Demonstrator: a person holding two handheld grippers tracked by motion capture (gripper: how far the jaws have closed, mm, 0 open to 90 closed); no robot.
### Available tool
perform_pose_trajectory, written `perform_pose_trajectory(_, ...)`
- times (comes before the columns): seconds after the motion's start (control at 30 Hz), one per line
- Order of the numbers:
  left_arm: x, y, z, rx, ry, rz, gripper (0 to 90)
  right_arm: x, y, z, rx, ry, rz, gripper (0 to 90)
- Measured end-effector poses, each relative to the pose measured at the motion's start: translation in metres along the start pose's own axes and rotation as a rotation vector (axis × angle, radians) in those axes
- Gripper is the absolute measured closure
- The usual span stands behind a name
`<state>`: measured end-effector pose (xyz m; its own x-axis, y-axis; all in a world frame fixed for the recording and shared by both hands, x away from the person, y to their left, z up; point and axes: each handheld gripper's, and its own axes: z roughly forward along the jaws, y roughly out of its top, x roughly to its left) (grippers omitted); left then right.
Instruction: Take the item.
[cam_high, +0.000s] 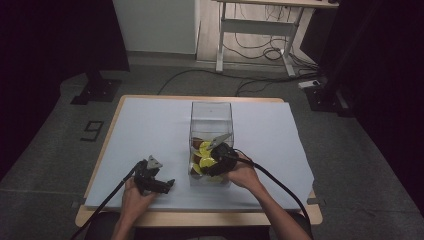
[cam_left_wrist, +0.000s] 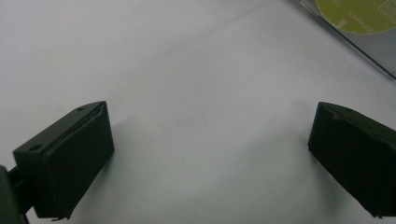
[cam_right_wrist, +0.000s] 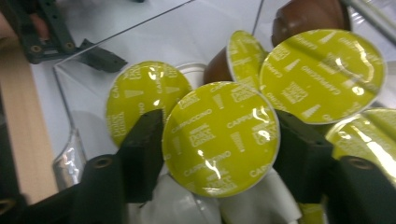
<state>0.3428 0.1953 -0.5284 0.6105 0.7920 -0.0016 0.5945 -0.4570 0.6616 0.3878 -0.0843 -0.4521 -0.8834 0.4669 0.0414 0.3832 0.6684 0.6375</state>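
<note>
Now right tool (cam_right_wrist: 219, 140) clamped on capsule (cam_right_wrist: 220, 138)

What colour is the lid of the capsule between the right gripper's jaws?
Yellow-green foil with pale lettering on the capsule, clearest in the right gripper view.

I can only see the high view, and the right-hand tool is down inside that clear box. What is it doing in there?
Observer: The right gripper view shows the right gripper with a yellow-lidded capsule between its jaws, both pads against the lid's rim.
Operator: Is anything printed on that lid?
Observer: Yes, it reads Cappuccino.
Operator: And the left tool?
Observer: The left gripper has its jaws wide apart over the bare white table cover, with nothing between them.
</note>
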Motion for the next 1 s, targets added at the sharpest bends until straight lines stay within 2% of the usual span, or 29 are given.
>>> perform_pose_trajectory(0.3,0.000,0.000,0.000,0.000,0.000,0.000,0.0,0.002,0.001,-0.003,0.005,-0.016,0.011,39.9)
perform_pose_trajectory(0.77,0.000,0.000,0.000,-0.001,0.000,0.001,0.0,0.001,0.005,-0.025,-0.053,-0.027,0.011,39.9)
perform_pose_trajectory(1.0,0.000,0.000,0.000,-0.001,0.000,0.001,0.0,0.000,0.006,-0.034,-0.064,-0.038,0.006,39.9)
